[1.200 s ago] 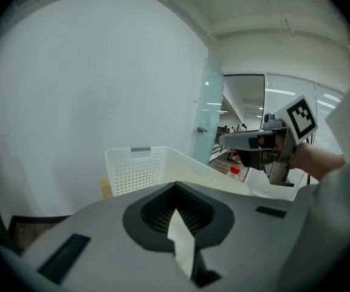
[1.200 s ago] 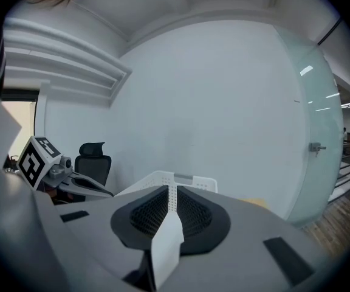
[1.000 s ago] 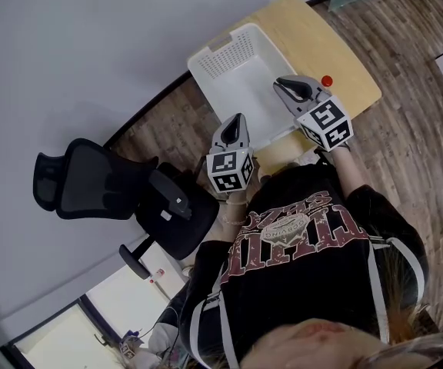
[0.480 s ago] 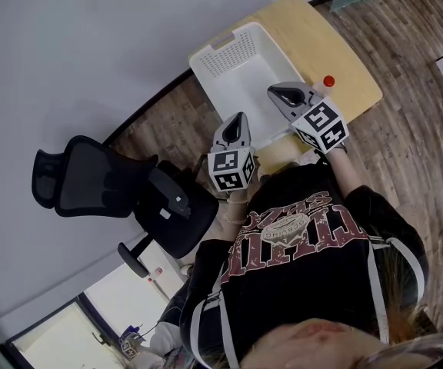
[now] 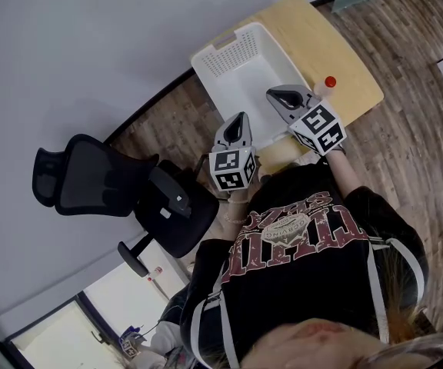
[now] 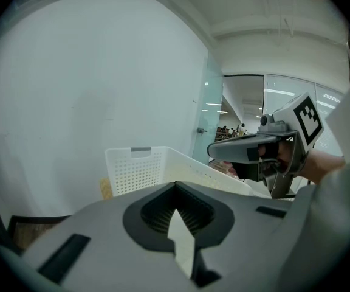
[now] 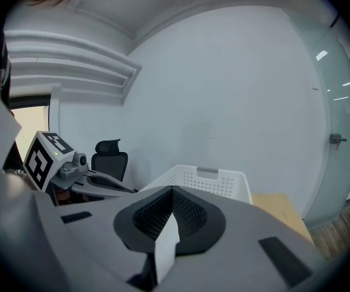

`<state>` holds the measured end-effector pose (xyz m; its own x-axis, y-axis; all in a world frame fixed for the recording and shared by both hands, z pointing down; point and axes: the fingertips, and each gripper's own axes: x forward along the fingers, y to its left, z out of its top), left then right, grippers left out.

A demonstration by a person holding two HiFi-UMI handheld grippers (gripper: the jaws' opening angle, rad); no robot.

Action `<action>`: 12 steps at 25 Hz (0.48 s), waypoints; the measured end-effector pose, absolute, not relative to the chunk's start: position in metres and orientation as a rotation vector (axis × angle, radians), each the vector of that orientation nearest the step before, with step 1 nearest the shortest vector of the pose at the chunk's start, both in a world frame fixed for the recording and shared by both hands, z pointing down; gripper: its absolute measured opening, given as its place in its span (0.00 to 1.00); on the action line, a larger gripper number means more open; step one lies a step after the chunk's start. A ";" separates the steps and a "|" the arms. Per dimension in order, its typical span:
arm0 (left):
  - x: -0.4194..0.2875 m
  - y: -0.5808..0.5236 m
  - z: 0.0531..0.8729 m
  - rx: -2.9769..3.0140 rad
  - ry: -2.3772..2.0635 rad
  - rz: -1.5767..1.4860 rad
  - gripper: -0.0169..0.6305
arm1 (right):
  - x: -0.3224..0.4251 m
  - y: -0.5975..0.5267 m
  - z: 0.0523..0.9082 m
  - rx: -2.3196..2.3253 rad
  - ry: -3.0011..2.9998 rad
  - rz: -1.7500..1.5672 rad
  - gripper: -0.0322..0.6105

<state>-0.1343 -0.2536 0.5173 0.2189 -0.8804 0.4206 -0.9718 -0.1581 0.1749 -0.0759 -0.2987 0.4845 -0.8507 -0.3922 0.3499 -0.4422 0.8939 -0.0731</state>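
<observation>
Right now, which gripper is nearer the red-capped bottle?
Right. The right gripper is just beside the red-capped bottle; the left gripper is farther, on the right gripper's other side.

No text can be read: the red-and-white lettering on the person's black shirt (image 5: 294, 225), near, lies upside down and illegible, and the left gripper (image 5: 240, 118) and right gripper (image 5: 274, 93) bear only black-and-white square markers.

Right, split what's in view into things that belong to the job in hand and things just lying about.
In the job:
left tool, shut, empty
right tool, shut, empty
white basket, nearest both tools, on the wooden table

Lying about:
red-capped bottle, on the table beside the basket
black office chair, on the floor
</observation>
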 end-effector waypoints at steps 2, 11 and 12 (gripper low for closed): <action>-0.134 -0.254 0.518 2.095 -1.714 0.309 0.10 | -0.076 -0.299 0.486 0.627 -2.733 0.220 0.08; -0.134 -0.253 0.518 2.095 -1.713 0.309 0.10 | -0.076 -0.295 0.491 0.620 -2.724 0.243 0.08; -0.134 -0.253 0.518 2.095 -1.713 0.310 0.10 | -0.076 -0.294 0.492 0.621 -2.724 0.244 0.08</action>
